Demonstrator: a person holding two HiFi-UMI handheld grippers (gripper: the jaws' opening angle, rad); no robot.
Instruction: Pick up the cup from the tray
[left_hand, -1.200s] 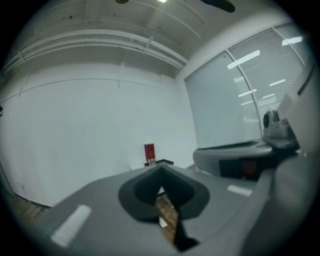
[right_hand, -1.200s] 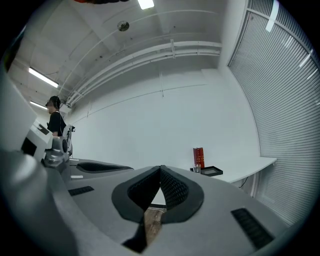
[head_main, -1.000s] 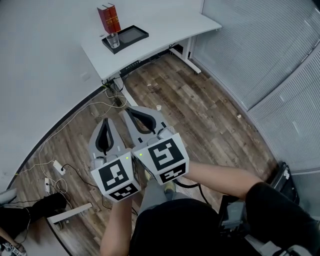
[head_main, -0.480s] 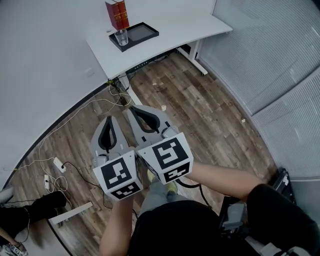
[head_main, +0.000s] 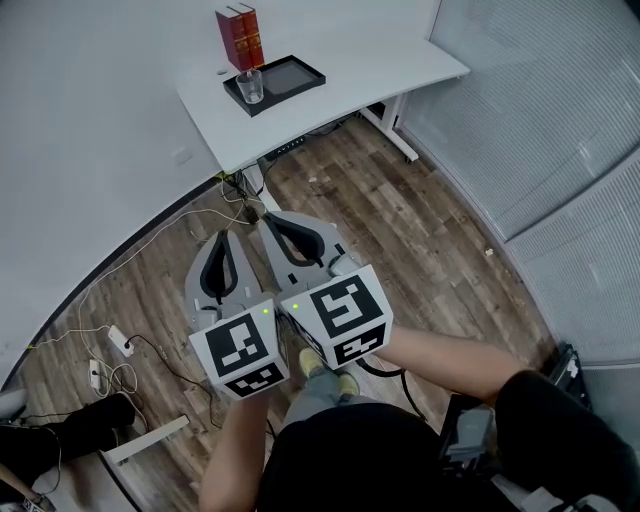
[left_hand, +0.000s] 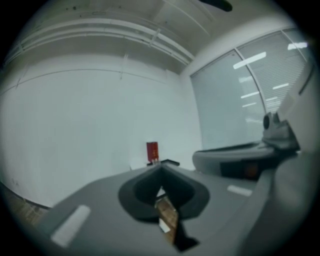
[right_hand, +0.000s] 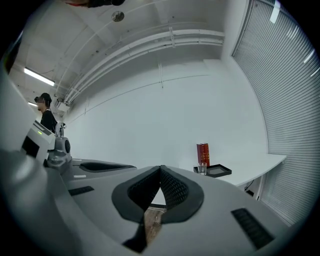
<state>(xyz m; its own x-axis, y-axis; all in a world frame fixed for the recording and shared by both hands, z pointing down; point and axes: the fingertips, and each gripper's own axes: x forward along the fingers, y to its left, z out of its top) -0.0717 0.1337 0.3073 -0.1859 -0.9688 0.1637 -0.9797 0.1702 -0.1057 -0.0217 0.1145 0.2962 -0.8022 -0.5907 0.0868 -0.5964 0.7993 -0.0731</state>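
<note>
A clear glass cup (head_main: 251, 86) stands at the left end of a black tray (head_main: 295, 77) on a white desk (head_main: 350, 60), far ahead of both grippers. Two red books (head_main: 240, 37) stand just behind it. My left gripper (head_main: 222, 238) and right gripper (head_main: 271, 219) are held side by side over the wooden floor, both shut and empty. The right gripper view shows the cup (right_hand: 202, 169), tray (right_hand: 218, 171) and books (right_hand: 202, 152) small beyond the right gripper (right_hand: 160, 168). In the left gripper view only the books (left_hand: 152, 151) show clearly past the left gripper (left_hand: 161, 168).
Cables and a power strip (head_main: 118, 335) lie on the floor at left, near a dark bag (head_main: 70, 425). A blind-covered glass wall (head_main: 560, 130) runs along the right. The desk's leg (head_main: 400, 140) stands below its right end. A person (right_hand: 48, 119) stands far left.
The desk with cup and tray has come nearer and lower in the head view as both grippers moved toward it together. Both stay shut.
</note>
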